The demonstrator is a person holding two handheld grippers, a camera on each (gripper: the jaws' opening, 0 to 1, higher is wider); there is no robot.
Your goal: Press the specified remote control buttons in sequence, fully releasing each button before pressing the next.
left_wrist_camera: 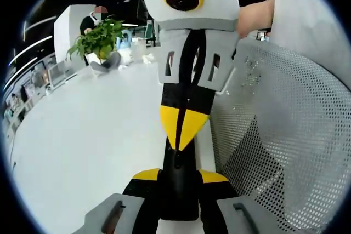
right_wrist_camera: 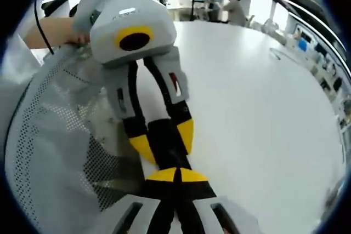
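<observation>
Slim black plastic remote control [left_wrist_camera: 177,204] sits low centre, clamped in the left gripper [left_wrist_camera: 178,179]; the right gripper [left_wrist_camera: 184,129], tips together, meets its far end above it — press squarely on one button, then lift fully clear

- In the left gripper view the left gripper [left_wrist_camera: 178,176] rises from 6 o'clock, holding the remote [left_wrist_camera: 177,187] between its jaws.
- The right gripper [left_wrist_camera: 185,130] comes down from 12 o'clock, its tip on the remote.
- The table [left_wrist_camera: 82,135] spreads toward 9 o'clock; a mesh chair [left_wrist_camera: 285,135] stands at 3 o'clock.
- A plant [left_wrist_camera: 100,39] stands on the table's far edge at 11 o'clock.
- In the right gripper view the chair [right_wrist_camera: 49,135] lies at 9 o'clock and the table [right_wrist_camera: 263,108] at 3 o'clock.
</observation>
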